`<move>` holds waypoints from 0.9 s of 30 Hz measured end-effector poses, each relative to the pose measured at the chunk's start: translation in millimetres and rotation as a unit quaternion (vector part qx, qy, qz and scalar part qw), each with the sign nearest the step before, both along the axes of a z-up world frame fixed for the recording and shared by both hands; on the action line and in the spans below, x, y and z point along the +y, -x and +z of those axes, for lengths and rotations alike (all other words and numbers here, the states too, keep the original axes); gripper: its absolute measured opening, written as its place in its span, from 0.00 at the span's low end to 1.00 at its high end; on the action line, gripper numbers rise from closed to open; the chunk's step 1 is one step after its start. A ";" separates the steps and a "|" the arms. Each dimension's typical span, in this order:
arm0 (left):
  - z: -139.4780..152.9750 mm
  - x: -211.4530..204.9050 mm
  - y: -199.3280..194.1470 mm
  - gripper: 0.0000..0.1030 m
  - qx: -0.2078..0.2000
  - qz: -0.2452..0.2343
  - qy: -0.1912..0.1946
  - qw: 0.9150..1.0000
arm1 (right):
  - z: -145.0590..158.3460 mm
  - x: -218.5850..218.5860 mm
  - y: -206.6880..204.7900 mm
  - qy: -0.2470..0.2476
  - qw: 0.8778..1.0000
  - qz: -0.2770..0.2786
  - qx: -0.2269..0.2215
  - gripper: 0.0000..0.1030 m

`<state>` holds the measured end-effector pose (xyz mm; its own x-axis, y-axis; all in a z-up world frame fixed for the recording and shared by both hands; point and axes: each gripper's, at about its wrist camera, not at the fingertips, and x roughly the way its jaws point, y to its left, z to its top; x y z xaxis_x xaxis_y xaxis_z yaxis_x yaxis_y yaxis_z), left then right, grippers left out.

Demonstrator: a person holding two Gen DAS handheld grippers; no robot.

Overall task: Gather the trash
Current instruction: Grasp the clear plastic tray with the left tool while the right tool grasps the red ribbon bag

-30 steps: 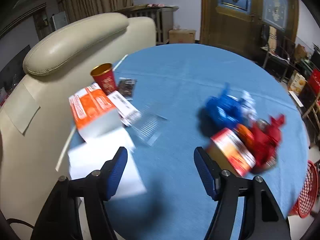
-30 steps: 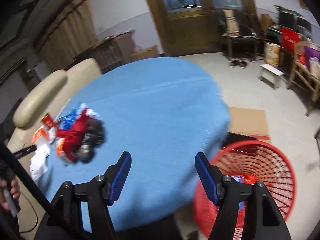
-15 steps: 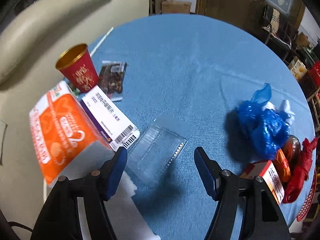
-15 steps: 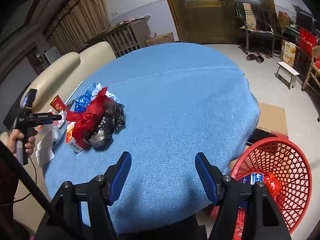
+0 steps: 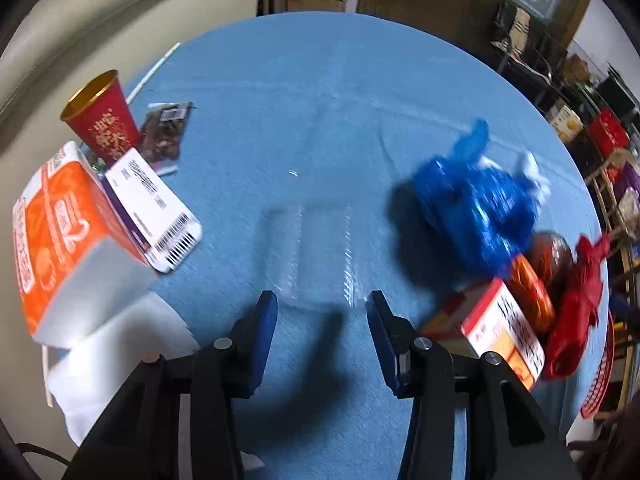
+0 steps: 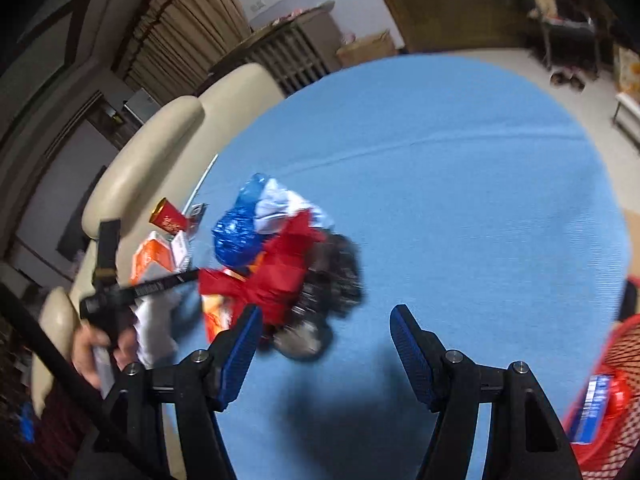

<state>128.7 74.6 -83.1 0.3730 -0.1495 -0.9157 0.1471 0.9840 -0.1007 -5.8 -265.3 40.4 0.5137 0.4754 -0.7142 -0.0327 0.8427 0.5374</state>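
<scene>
A clear plastic tray (image 5: pixel 316 252) lies flat on the blue tablecloth (image 5: pixel 320 100). My left gripper (image 5: pixel 321 300) points down at its near edge; the jaws are closing, the tray's edge sits just past the fingertips, and the pads are not pressing on it. To the right lies a heap: a blue bag (image 5: pixel 476 208), a red bag (image 5: pixel 576 300) and a small printed box (image 5: pixel 500 328). My right gripper (image 6: pixel 324 316) hangs open and empty over the cloth, close to the red bag (image 6: pixel 280 276) and a black bag (image 6: pixel 340 276).
At the left stand an orange carton (image 5: pixel 60 232), a barcoded white box (image 5: pixel 156 204), a red cup (image 5: pixel 102 120), a snack wrapper (image 5: pixel 166 132) and white tissue (image 5: pixel 120 352). A red mesh basket (image 6: pixel 616 360) holding trash stands on the floor at the right. A cream sofa (image 6: pixel 160 140) borders the table.
My left gripper has come down toward the clear tray and its jaws have narrowed. The right gripper has swung left from the red basket toward the trash heap, jaws unchanged.
</scene>
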 end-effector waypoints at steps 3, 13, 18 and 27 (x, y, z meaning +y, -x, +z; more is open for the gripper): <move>2.1 1.2 4.9 0.47 -0.001 0.001 0.012 1.000 | -5.5 17.1 -19.5 -0.002 1.000 -0.001 0.017 0.67; 20.4 9.8 -7.1 0.57 -0.008 0.011 0.027 1.000 | -30.3 51.7 -61.0 -0.002 0.996 -0.003 0.094 0.39; 12.6 6.2 -18.1 0.57 0.001 0.027 0.027 0.999 | -25.6 49.7 -53.2 0.008 0.997 -0.007 0.073 0.36; 9.4 1.7 -21.8 0.41 -0.012 0.047 0.015 0.999 | 3.0 23.3 -16.4 -0.011 1.000 0.000 0.019 0.35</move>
